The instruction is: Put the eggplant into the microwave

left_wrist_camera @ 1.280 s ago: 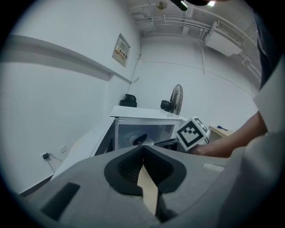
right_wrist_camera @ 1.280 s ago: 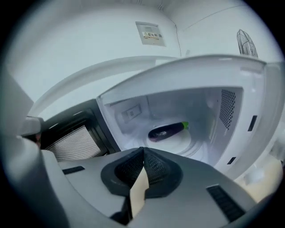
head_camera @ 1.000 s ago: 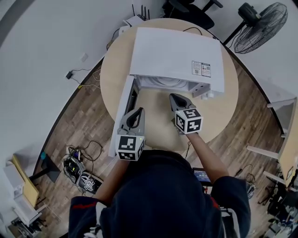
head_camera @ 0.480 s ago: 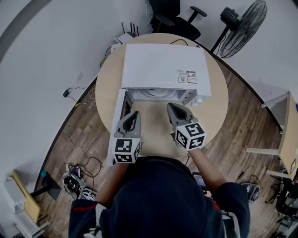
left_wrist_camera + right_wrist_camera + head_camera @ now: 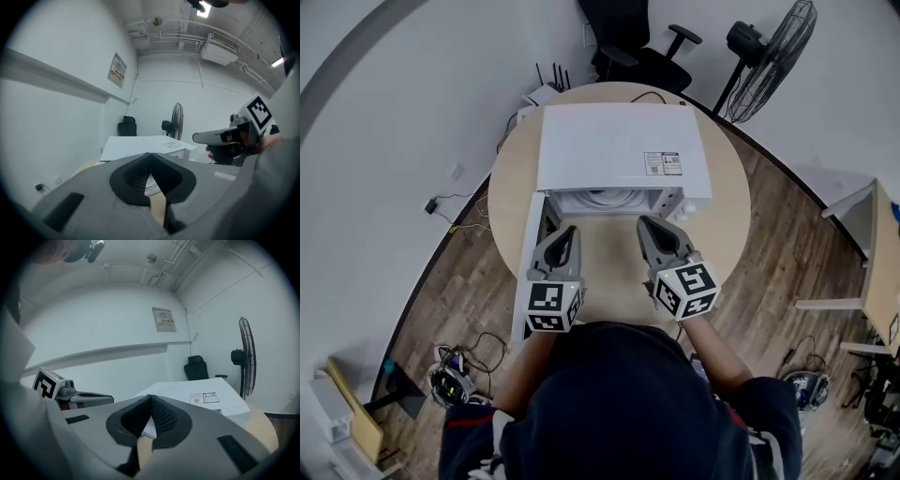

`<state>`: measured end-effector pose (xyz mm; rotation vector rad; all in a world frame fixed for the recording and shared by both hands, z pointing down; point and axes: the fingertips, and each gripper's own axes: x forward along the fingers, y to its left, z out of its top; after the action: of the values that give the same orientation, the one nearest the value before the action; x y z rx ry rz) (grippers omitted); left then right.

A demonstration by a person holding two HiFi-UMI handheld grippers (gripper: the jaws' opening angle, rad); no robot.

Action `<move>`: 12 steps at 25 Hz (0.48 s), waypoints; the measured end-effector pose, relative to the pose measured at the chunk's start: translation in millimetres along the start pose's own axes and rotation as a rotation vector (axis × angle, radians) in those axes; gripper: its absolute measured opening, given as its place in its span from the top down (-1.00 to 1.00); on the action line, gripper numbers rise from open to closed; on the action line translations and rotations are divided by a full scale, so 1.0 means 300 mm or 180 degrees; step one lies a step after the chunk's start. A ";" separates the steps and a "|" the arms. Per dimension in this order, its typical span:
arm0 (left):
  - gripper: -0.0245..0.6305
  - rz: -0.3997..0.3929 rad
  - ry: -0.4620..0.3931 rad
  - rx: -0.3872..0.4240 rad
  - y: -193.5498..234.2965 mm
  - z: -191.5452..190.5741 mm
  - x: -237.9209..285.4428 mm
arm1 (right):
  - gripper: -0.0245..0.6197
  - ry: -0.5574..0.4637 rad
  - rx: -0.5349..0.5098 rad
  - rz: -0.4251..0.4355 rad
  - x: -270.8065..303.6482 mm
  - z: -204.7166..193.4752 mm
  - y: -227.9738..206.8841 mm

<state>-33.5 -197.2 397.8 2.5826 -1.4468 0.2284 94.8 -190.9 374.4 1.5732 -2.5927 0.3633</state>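
While we hold the left gripper (image 5: 565,231) and right gripper (image 5: 650,223) side by side before the microwave (image 5: 609,145), each keeps its jaws pressed together on nothing. It sits on the round table (image 5: 510,187), door (image 5: 532,251) open leftward; we cannot see the eggplant.

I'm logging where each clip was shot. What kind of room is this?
Probably an office or lab workspace, not a home kitchen: the microwave sits on a round table, with a black office chair and a pedestal fan beyond it.
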 end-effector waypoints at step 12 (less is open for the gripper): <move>0.87 0.0010 -0.0027 0.0069 -0.045 0.021 -0.011 | 0.89 -0.0174 0.0063 -0.0174 -0.068 0.012 -0.040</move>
<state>-23.4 -188.7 389.9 2.6016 -1.4591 0.2352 115.0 -179.6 368.7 1.6797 -2.5876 0.3475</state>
